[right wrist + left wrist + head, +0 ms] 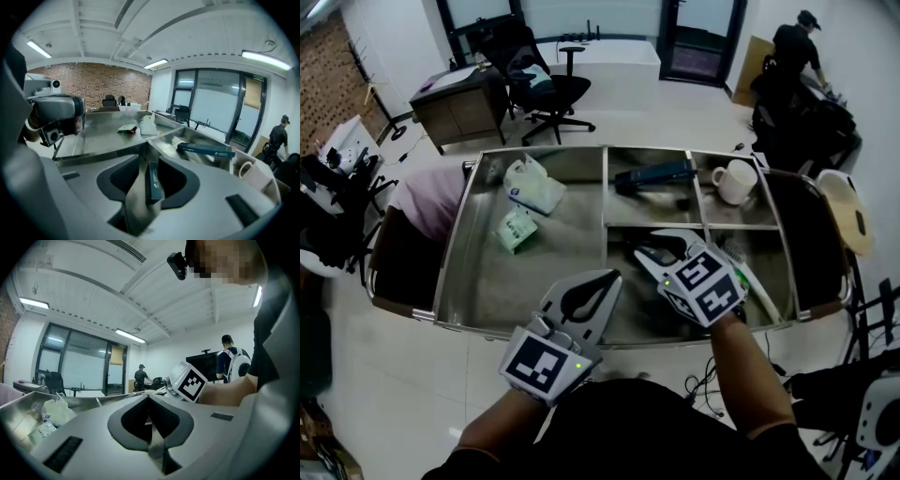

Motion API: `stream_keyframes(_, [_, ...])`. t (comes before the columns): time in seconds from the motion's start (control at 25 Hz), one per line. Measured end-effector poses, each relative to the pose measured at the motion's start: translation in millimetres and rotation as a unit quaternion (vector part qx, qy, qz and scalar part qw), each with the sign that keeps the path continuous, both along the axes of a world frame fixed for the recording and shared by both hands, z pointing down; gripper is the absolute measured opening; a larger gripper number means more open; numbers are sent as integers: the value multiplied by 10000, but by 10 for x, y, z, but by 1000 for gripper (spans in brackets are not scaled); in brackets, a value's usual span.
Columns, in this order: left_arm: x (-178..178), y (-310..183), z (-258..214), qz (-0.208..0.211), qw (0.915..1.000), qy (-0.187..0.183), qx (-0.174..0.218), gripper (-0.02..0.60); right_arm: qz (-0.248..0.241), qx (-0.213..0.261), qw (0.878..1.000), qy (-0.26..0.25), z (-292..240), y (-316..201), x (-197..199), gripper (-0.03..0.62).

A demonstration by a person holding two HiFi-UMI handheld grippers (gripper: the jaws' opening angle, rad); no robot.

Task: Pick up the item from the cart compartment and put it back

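Note:
A steel cart (pixel 450 272) has several compartments. My right gripper (pixel 664 246) reaches into the near right compartment. In the right gripper view its jaws (pixel 148 144) are shut on a thin dark teal box (pixel 153 182) standing on edge between them. A longer dark blue box (pixel 654 173) (pixel 206 150) lies in the far middle compartment. My left gripper (pixel 602 279) (pixel 149 397) hovers over the cart's near rim, shut, with nothing in it.
The big left compartment holds a white bag (pixel 532 185) and a green packet (pixel 516 230). A white mug (pixel 734 180) sits in the far right compartment. A long white and green item (pixel 752 283) lies beside my right gripper. An office chair (pixel 539 80), a desk (pixel 455 103) and a person (pixel 797 52) are behind the cart.

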State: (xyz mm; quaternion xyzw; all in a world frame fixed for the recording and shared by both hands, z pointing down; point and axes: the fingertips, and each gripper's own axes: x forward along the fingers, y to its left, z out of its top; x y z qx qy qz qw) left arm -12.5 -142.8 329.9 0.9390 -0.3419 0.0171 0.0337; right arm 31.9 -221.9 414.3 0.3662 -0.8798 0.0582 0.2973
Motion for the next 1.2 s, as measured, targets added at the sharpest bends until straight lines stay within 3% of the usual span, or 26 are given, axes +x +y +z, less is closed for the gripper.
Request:
stream_keyframes(0.4, [-13, -66, 20, 22, 10000, 28, 4, 0, -20, -377, 9979, 524, 427, -152, 10, 155])
stream_keyframes(1.08, [-46, -120, 44, 55, 9999, 89, -50, 0, 34, -884, 9913, 972, 774, -198, 31, 155])
stream_keyframes(1.16, [-53, -118, 51, 60, 9999, 91, -52, 0, 40, -868, 9909, 1026, 788, -197, 23, 148])
stream_keyframes(1.2, [-53, -115, 54, 63, 9999, 96, -54, 0, 51, -835, 9911, 1037, 780, -200, 20, 115])
